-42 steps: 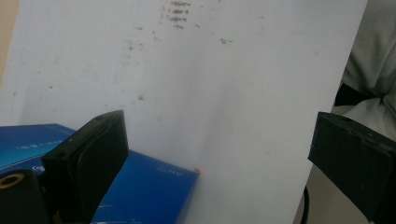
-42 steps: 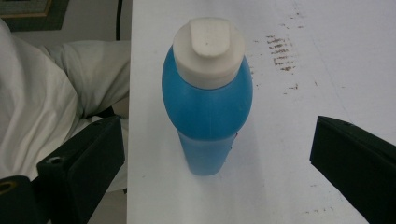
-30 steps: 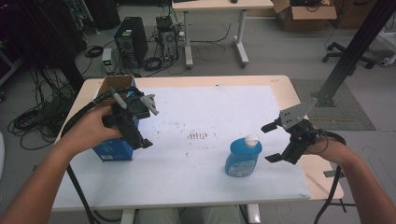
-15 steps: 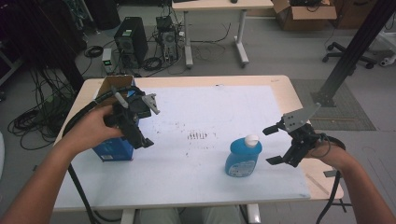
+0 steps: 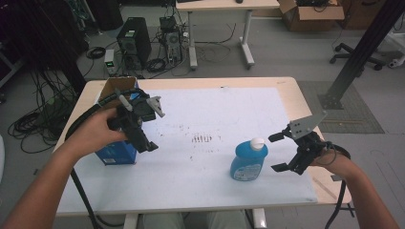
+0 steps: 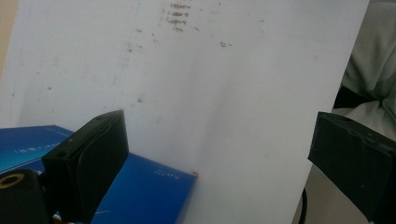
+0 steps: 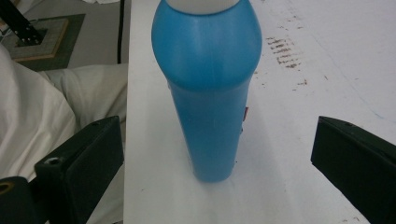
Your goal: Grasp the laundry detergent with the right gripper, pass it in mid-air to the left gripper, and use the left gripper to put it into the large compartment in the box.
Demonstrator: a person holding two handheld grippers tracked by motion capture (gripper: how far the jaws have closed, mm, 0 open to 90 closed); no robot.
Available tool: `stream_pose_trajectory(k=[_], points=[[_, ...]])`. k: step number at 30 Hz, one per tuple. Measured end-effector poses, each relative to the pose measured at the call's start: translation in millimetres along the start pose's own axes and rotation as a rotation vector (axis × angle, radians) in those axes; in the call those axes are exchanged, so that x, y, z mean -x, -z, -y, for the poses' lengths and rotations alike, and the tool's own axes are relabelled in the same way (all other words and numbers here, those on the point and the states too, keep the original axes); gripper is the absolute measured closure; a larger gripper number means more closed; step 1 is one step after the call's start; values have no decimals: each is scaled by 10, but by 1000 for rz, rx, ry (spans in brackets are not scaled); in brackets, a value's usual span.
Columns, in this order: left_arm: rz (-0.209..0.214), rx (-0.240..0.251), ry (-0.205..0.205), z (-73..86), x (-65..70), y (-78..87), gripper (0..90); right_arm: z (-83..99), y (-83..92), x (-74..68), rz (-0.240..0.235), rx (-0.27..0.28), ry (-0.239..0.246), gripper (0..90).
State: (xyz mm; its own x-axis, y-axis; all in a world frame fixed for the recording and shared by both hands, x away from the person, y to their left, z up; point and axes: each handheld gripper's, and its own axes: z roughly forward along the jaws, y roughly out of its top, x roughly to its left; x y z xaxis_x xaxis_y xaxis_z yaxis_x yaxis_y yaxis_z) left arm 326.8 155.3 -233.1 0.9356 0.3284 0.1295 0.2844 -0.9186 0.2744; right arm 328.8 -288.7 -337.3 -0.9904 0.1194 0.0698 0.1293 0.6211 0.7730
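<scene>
Blue bottle [image 5: 249, 162] with a white cap, upright on the white sheet [image 5: 215, 124] that covers the bench [image 5: 291, 90], toward the near right part of it. Right gripper [image 5: 282, 152] just to the right of the bottle, level with it, fingers [image 7: 79, 163] spread wide and apart from the bottle; in the right gripper view, bottle [image 7: 208, 88] standing between the two fingers but farther off, touched by neither. Left gripper [image 5: 143, 138] held over the left side of the bench, above a blue box [image 5: 117, 152] at the sheet's left edge, well apart from the bottle. Fingers [image 6: 93, 154] of the left gripper also spread, nothing between them; blue box [image 6: 149, 196] below the left one in the left gripper view.
</scene>
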Motion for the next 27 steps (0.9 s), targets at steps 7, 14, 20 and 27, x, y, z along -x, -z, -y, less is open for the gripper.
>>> stream_pose_trajectory(k=[7,14,20,27], points=[[-1,-5,1,6,3,1,52,56,-29,-6,-3,6,-5,20],[-5,0,8,6,-5,14,52,129,-33,-9,-4,27,-14,21],[-5,-2,8,-1,-4,8,52,188,-51,-15,-4,44,-28,20],[-4,-2,10,-7,-2,2,52,232,-103,-7,-10,64,-32,20]])
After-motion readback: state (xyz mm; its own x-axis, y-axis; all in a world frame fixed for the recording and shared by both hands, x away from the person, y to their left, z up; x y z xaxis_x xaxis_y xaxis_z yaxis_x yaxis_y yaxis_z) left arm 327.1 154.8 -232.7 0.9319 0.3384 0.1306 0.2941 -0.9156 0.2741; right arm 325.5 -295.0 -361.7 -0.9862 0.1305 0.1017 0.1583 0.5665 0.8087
